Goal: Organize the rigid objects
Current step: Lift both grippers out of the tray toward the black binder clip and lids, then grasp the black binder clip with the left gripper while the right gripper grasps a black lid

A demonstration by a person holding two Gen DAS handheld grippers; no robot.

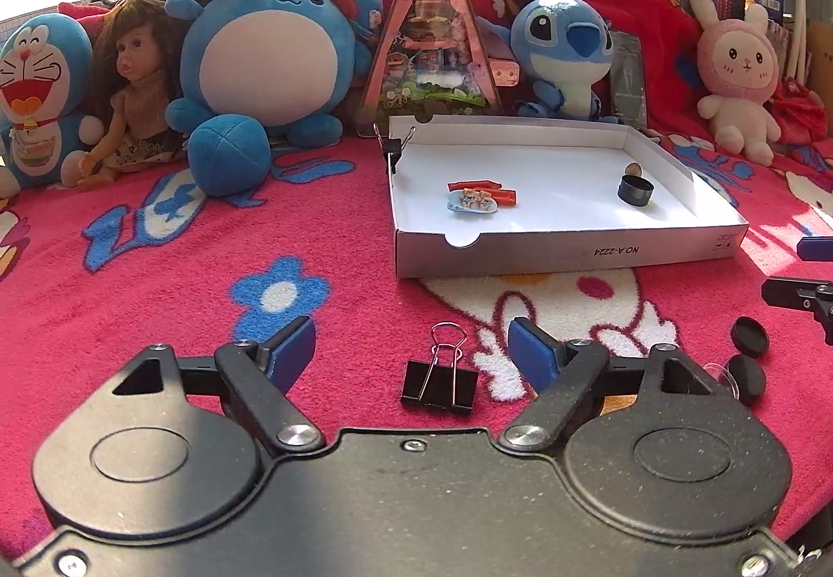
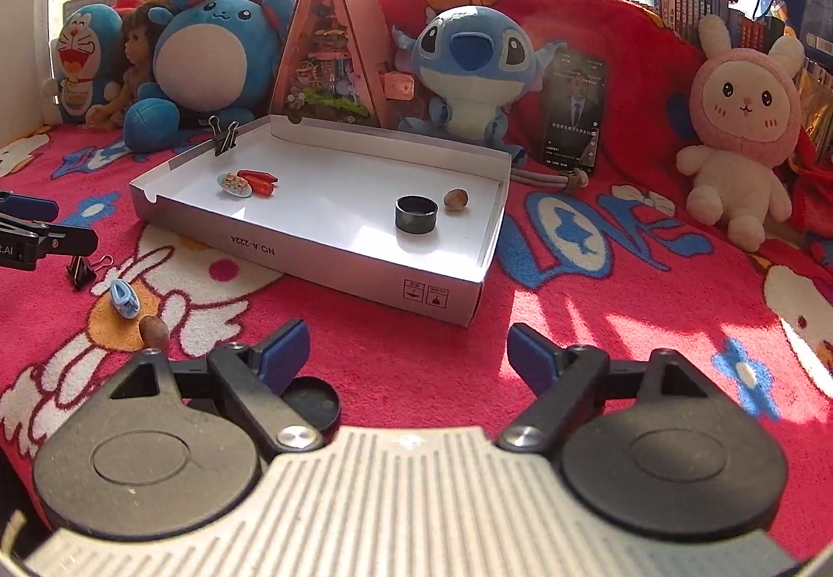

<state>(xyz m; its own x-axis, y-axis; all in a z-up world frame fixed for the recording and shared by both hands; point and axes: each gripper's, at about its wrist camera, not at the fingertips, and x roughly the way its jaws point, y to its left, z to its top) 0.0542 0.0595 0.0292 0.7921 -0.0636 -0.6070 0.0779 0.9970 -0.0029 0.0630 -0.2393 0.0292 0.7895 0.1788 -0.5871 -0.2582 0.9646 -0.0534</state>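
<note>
Nearest to me, my left gripper (image 1: 412, 350) has its blue-padded fingers spread wide w/ nothing between the pads; the black metal binder clip w/ silver wire handles (image 1: 440, 381) lies on the red patterned fleece blanket (image 1: 156, 275) right in the gap, touching neither pad. Off to its right sit two small round black caps (image 1: 748, 336), close together on the blanket.

My right gripper (image 2: 408, 352) is also spread wide, holding nothing. A round black lid (image 2: 311, 402) lies partly under its left finger. Just left of that, a small brown nut (image 2: 153, 331) and a little blue-and-white toy shoe (image 2: 124, 298) rest on the blanket, near each other.

Further out is the shallow white cardboard box tray (image 2: 432, 290). Inside it: a black ring-shaped cup (image 2: 415, 213) w/ a second brown nut (image 2: 456, 200) just beside it toward the right end, and at the left end a tiny plate of mini cookies (image 1: 471, 202) touching some red toy chilli peppers (image 1: 481, 185). Another black binder clip (image 1: 394, 149) is clamped on the tray's far-left corner wall.

Behind the tray, along the back: a pink triangular miniature house (image 1: 432, 40), a blue Stitch plush (image 2: 471, 56), a round blue mouse plush (image 1: 270, 40), a pink bunny plush (image 2: 742, 118).
</note>
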